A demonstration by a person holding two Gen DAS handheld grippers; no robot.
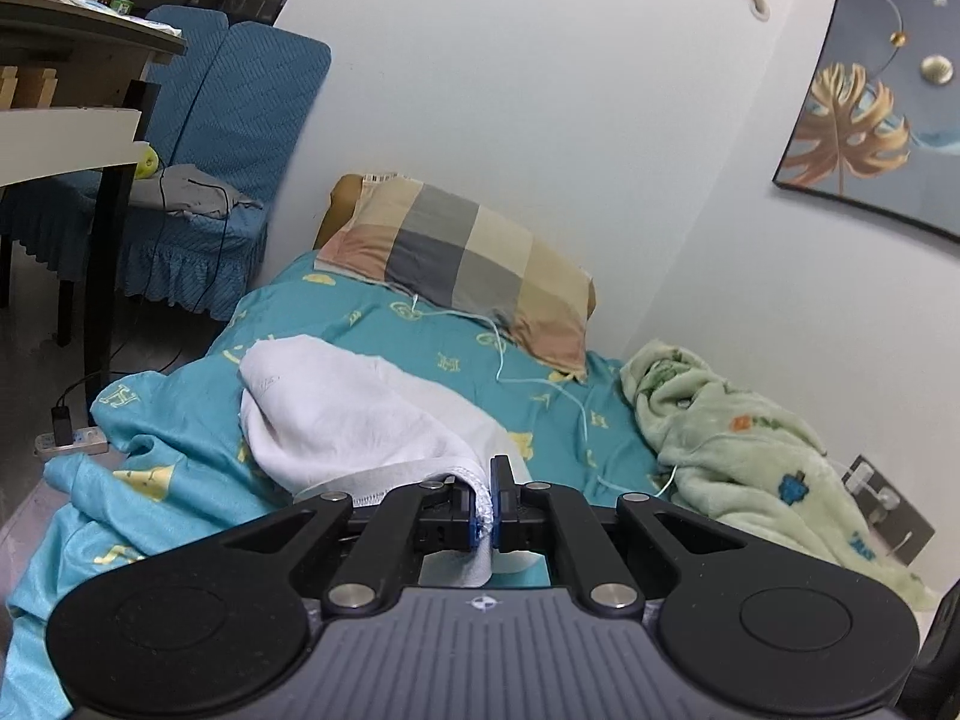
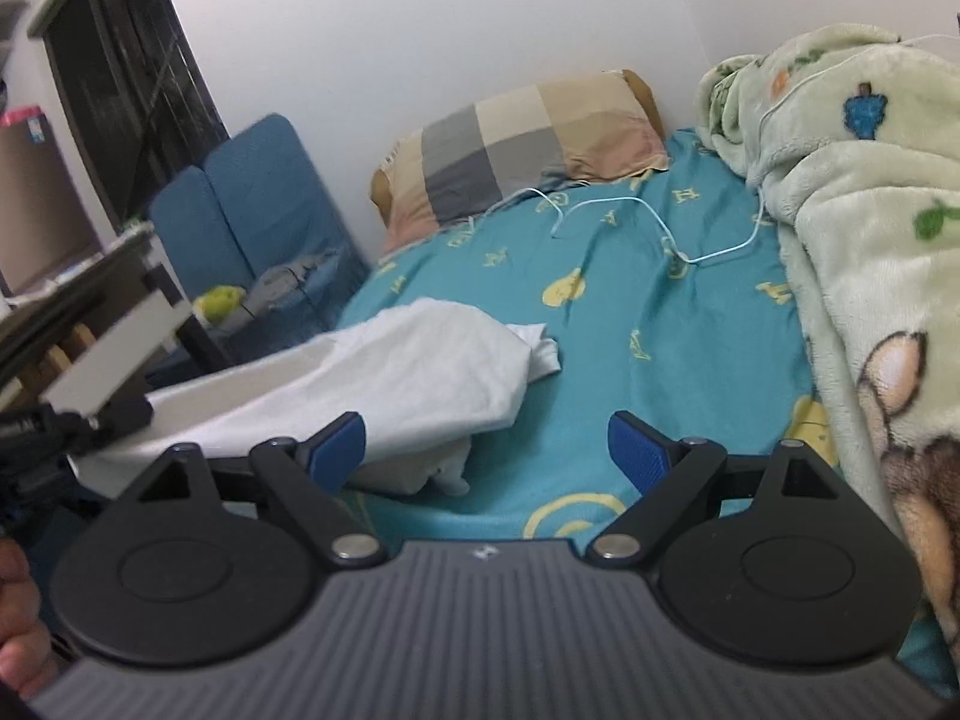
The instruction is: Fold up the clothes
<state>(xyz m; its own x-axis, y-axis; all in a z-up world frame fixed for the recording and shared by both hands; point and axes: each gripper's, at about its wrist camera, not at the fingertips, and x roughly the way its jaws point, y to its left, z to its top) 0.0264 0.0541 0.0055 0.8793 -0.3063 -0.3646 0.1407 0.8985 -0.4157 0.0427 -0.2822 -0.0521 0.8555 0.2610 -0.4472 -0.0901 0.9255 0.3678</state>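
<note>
A white garment (image 1: 336, 414) lies bunched on the teal bedsheet (image 1: 420, 330). My left gripper (image 1: 491, 510) is shut on the garment's stitched hem, and the cloth hangs down between its blue pads. In the right wrist view the same white garment (image 2: 384, 384) stretches from the left toward the bed's middle, with a folded corner near the centre. My right gripper (image 2: 486, 450) stands open just above the sheet (image 2: 660, 348), its left pad (image 2: 336, 450) close to the cloth's edge, nothing between its fingers.
A checked pillow (image 1: 468, 258) lies at the head of the bed by the wall. A pale green fleece blanket (image 2: 870, 240) is heaped on the right. A thin white cable (image 2: 648, 222) trails over the sheet. A blue-covered chair (image 1: 222, 138) and a desk (image 1: 72, 120) stand to the left.
</note>
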